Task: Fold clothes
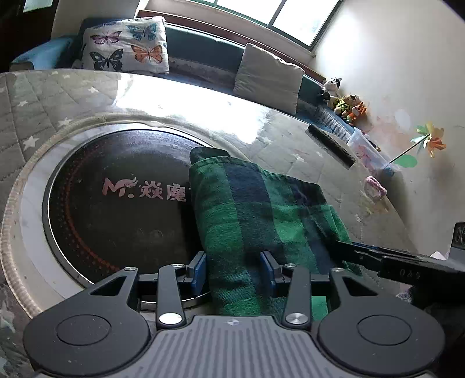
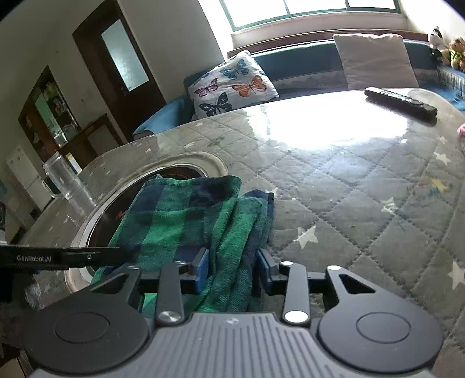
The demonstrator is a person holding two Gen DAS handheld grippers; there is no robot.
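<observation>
The green plaid cloth (image 1: 261, 215) lies folded half over the round black hotplate (image 1: 122, 197) sunk in the quilted surface (image 2: 363, 203). Left tongs (image 1: 234, 269) pinch its near edge, right tongs (image 2: 232, 269) clamp the bunched folds just beside it (remote (image 2: 401, 101) sits well beyond the hotplate).

Daylight pours in from the window (image 1: 279, 17) at about 1 o'clock, blown out to pure white. Big glare patch on the shiny table cover (image 2: 334, 128) too. Near stuff is dim but sharp. Heavy fisheye bending, with black corners all around both views.
</observation>
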